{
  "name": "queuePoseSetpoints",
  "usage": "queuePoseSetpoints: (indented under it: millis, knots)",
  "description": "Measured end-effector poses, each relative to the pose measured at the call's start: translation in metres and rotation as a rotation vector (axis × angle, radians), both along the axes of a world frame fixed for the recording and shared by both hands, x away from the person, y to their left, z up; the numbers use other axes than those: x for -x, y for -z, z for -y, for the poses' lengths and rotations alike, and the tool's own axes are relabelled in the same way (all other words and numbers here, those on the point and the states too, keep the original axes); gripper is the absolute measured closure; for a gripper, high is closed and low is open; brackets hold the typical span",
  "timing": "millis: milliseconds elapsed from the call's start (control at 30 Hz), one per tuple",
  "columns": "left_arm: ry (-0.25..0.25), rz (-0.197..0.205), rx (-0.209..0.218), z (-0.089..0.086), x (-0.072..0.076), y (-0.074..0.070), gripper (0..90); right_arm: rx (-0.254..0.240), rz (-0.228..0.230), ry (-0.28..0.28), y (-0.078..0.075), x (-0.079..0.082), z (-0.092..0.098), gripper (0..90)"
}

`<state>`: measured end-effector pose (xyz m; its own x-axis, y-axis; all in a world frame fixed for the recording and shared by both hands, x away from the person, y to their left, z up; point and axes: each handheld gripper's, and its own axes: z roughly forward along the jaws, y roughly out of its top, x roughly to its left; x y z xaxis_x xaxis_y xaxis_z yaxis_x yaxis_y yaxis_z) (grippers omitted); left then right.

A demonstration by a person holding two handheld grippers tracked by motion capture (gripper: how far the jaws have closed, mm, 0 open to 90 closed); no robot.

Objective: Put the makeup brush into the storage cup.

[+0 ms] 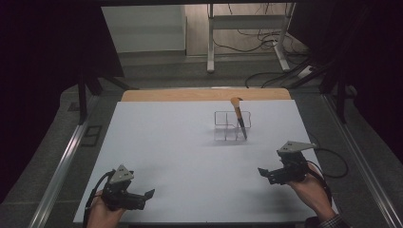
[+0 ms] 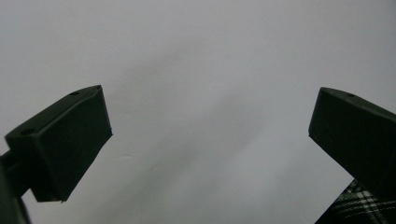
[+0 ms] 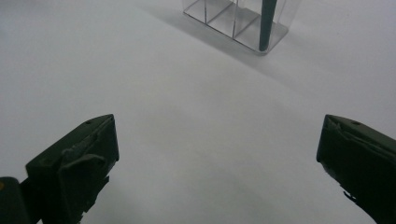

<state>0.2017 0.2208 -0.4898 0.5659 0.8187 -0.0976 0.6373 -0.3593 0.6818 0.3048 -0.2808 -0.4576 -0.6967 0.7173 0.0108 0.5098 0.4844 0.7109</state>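
A clear plastic organiser (image 1: 225, 126) with several compartments stands on the white table (image 1: 180, 152), right of centre. A brush with a black handle (image 1: 241, 124) and tan bristles (image 1: 236, 101) leans in its right-hand compartment. My left gripper (image 1: 146, 199) rests at the near left edge, open, with nothing between its jaws (image 2: 210, 112). My right gripper (image 1: 265, 175) sits at the near right, open and empty (image 3: 219, 126). It points toward the organiser (image 3: 224, 18) and the brush handle (image 3: 267, 23), well short of them.
A wooden strip (image 1: 204, 94) borders the table's far edge. Metal rails (image 1: 62, 166) run along both sides. Beyond the table are a desk frame (image 1: 247, 23) and floor cables (image 1: 266, 76). A plaid sleeve (image 2: 359, 205) shows beside my left gripper's jaw.
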Motion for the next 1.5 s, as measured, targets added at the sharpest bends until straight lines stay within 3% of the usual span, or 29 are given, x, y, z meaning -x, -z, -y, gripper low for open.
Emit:
queuePoseSetpoints:
  millis: [767, 1500]
  knots:
    - [-0.002, 0.0, 0.001, 0.001, 0.0, 0.0, 0.0, 0.04, -0.025, 0.029, 0.003, 0.018, 0.021, 0.0]
    - [-0.001, 0.002, -0.001, 0.001, 0.0, 0.001, 0.0, 0.048, -0.064, 0.064, 0.009, 0.032, 0.042, 0.0]
